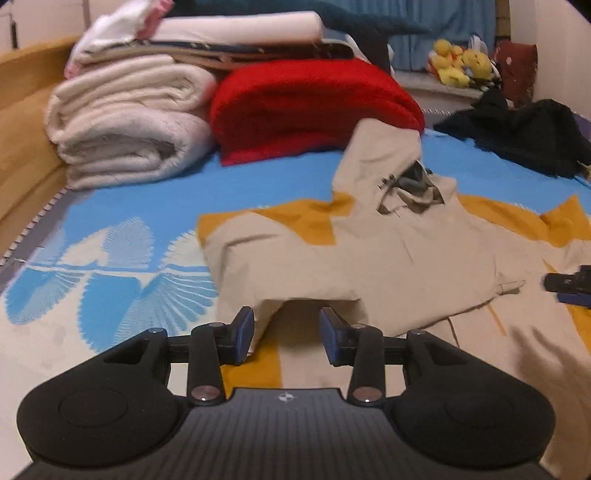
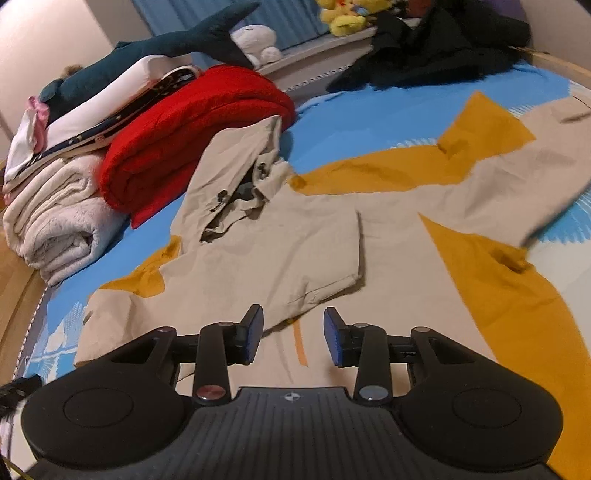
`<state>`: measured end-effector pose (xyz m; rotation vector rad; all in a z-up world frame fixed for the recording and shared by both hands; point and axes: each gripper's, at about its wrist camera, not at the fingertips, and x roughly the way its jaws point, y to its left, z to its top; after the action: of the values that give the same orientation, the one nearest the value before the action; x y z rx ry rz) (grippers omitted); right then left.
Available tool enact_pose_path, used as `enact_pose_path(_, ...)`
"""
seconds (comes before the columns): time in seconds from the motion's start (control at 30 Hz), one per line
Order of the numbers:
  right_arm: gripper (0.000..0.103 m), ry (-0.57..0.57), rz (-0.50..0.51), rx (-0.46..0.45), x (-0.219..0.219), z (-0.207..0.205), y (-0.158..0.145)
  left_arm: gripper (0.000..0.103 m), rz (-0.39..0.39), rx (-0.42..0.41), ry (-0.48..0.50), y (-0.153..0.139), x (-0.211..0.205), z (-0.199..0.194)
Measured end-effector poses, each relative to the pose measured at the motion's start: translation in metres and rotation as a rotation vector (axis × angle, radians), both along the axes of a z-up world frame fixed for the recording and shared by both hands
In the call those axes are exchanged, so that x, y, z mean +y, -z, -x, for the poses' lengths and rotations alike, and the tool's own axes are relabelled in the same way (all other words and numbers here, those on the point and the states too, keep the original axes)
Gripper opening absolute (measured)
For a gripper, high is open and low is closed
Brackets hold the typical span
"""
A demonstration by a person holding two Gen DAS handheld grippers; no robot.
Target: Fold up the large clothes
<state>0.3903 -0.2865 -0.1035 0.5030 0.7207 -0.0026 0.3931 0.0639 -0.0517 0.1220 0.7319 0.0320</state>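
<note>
One sleeve of the jacket (image 2: 280, 236) is folded in; the other remains spread. Both claws, left (image 1: 287, 334) and right (image 2: 293, 334), are parted, empty.

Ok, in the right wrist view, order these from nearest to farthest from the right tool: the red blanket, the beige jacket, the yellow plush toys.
1. Beige jacket: directly ahead of the right tool, spread on the bed.
2. Red blanket: folded, farther back on the left.
3. Yellow plush toys: farthest, on the ledge at the top.
</note>
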Motion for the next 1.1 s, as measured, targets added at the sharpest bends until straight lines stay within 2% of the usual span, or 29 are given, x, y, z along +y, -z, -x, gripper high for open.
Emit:
enact_pose_path(0.1,0.039,0.005,-0.045,0.030,0.002,-0.020,0.020,0.044,0.055,-0.006,0.002,-0.002,0.010,-0.003)
enact_pose_path(0.27,0.039,-0.036,-0.181,0.123,0.001,-0.063,0.068,0.046,0.024,0.012,0.050,0.005,0.004,-0.005)
enact_pose_path(0.4,0.038,0.095,-0.268,0.107,-0.007,-0.085,0.080,0.046,0.045,0.028,0.038,0.005,0.012,-0.007)
enact_pose_path(0.43,0.035,0.116,-0.277,0.104,-0.008,-0.091,0.080,0.046,0.054,0.025,0.026,0.003,0.016,-0.008)
enact_pose_path(0.5,0.002,0.147,-0.237,0.116,-0.005,-0.102,0.074,0.046,0.064,0.018,0.009,0.000,0.022,-0.008)
enact_pose_path(0.57,0.002,0.156,-0.207,0.075,-0.005,-0.102,0.054,0.046,0.066,0.015,0.001,-0.001,0.028,-0.008)
enact_pose_path(0.7,0.002,0.144,-0.118,-0.179,-0.021,-0.075,-0.020,0.046,0.075,0.024,-0.024,0.001,0.042,-0.009)
enact_pose_path(0.73,0.002,0.156,-0.078,-0.214,-0.029,-0.068,-0.030,0.046,0.077,0.030,-0.028,0.002,0.044,-0.009)
enact_pose_path(0.77,0.002,0.180,-0.018,-0.198,-0.036,-0.066,-0.031,0.046,0.078,0.033,-0.030,0.002,0.045,-0.010)
enact_pose_path(0.83,0.003,0.254,0.047,-0.046,-0.054,-0.069,-0.009,0.046,0.082,0.031,-0.029,0.002,0.046,-0.010)
enact_pose_path(0.87,0.007,0.317,0.067,0.037,-0.064,-0.066,0.004,0.046,0.087,0.031,-0.032,0.001,0.048,-0.011)
enact_pose_path(0.9,0.008,0.375,0.101,0.087,-0.072,-0.061,0.013,0.046,0.095,0.032,-0.035,0.001,0.049,-0.011)
enact_pose_path(1.0,0.009,0.432,0.143,0.082,-0.078,-0.043,0.017,0.046,0.110,0.035,-0.035,0.002,0.048,-0.012)
enact_pose_path(1.1,0.009,0.355,0.119,0.014,-0.060,-0.042,0.014,0.046,0.107,0.040,-0.020,0.003,0.044,-0.011)
